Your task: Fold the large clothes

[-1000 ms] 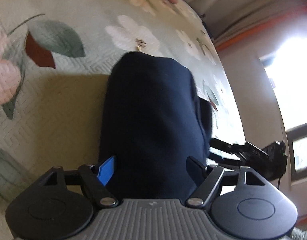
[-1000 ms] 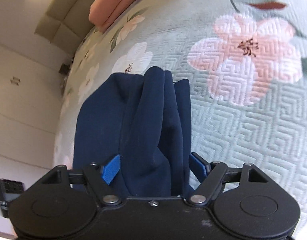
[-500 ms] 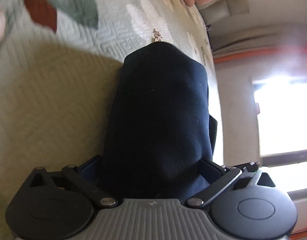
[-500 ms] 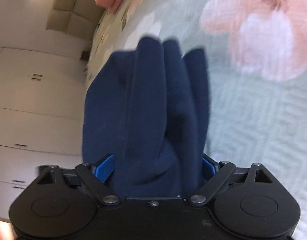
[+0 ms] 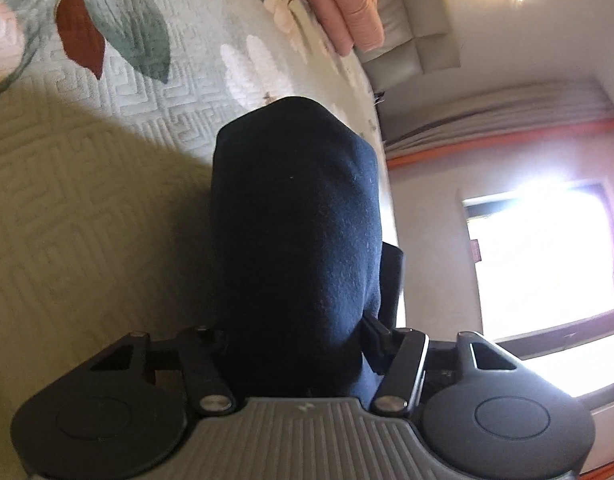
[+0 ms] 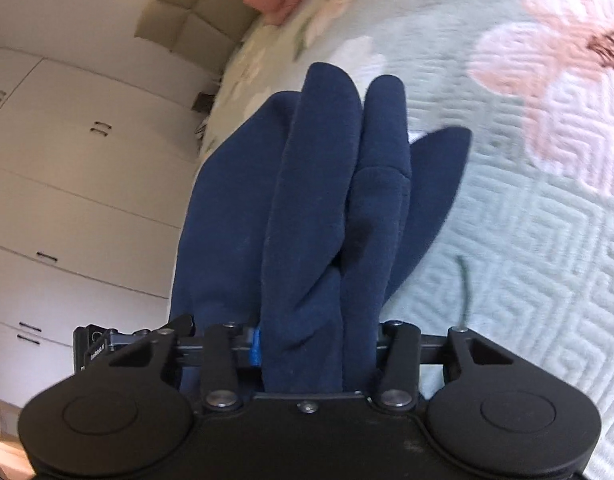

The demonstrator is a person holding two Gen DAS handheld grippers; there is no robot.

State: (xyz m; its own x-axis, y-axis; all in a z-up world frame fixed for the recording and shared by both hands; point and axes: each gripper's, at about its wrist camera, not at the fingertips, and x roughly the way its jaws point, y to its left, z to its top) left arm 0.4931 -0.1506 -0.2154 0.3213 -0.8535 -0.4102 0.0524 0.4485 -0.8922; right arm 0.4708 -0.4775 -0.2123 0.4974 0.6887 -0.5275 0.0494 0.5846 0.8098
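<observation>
A navy blue garment (image 5: 295, 232) hangs bunched from my left gripper (image 5: 293, 344), which is shut on it; the cloth hides the fingertips. In the right wrist view the same navy garment (image 6: 327, 208) falls in several thick folds from my right gripper (image 6: 319, 344), also shut on it, with a blue finger pad (image 6: 255, 346) showing at the left. Both grippers hold the garment lifted above the floral quilted bedspread (image 5: 87, 184), which also shows in the right wrist view (image 6: 527, 240).
A folded pink blanket (image 5: 339, 4) lies at the head of the bed by a padded headboard (image 5: 411, 36). A bright window (image 5: 539, 264) and curtain are to the left gripper's right. White wardrobe doors (image 6: 67, 184) stand beyond the bed's edge.
Both grippers have closed tighter on the garment and lifted it up off the bedspread. The views have tilted up toward the headboard and walls.
</observation>
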